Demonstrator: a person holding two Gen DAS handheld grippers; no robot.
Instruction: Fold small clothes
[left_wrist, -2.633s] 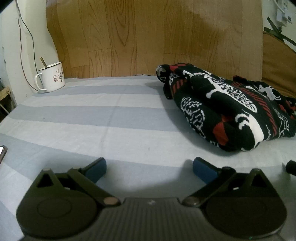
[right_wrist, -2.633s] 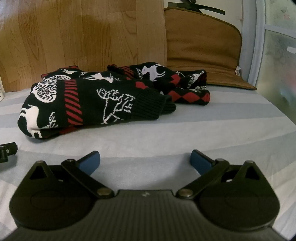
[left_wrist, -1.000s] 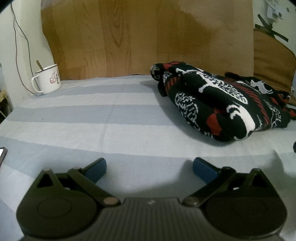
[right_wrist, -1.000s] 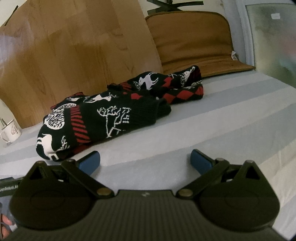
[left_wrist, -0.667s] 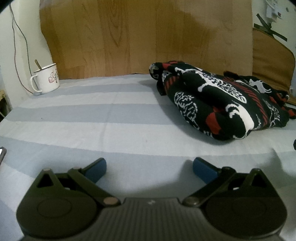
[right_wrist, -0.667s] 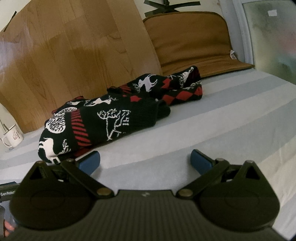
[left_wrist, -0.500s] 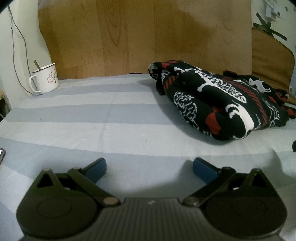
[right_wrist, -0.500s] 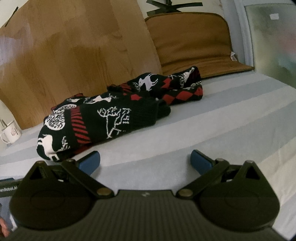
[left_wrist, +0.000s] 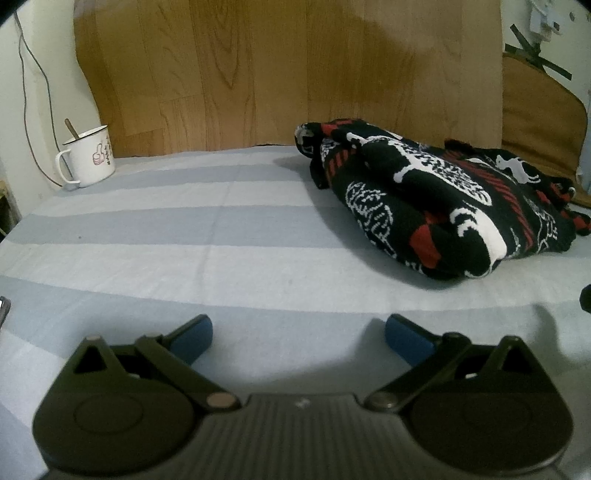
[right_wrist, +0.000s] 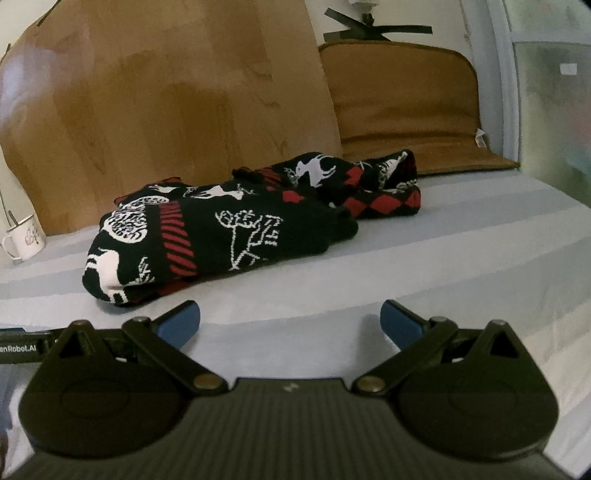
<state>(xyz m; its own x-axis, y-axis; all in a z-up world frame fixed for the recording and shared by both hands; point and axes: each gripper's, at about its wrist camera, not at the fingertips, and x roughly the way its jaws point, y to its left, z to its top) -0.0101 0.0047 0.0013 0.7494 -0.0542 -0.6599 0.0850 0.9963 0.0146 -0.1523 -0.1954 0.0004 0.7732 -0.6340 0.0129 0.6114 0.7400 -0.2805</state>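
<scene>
Right claw (right_wrist: 290, 321) gapes wide, empty, near the bunched patterned sweater (right_wrist: 229, 229).

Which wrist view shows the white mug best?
The left wrist view: the white mug stands whole and sharp, handle, spoon and thumbs-up print visible. In the right wrist view the mug is small at the left edge, its print blurred.

A knitted black sweater (left_wrist: 436, 206) patterned in white and red lies bunched on a bed (left_wrist: 184, 236) covered in matt woven cloth striped pale blue and white. Behind it stands a smooth wood-grain panel (left_wrist: 258, 74) with a slight sheen. A glossy white enamel-look mug (left_wrist: 88, 157) sits at the corner. A brown fabric cushion (right_wrist: 402, 107) looks soft and matt.
</scene>
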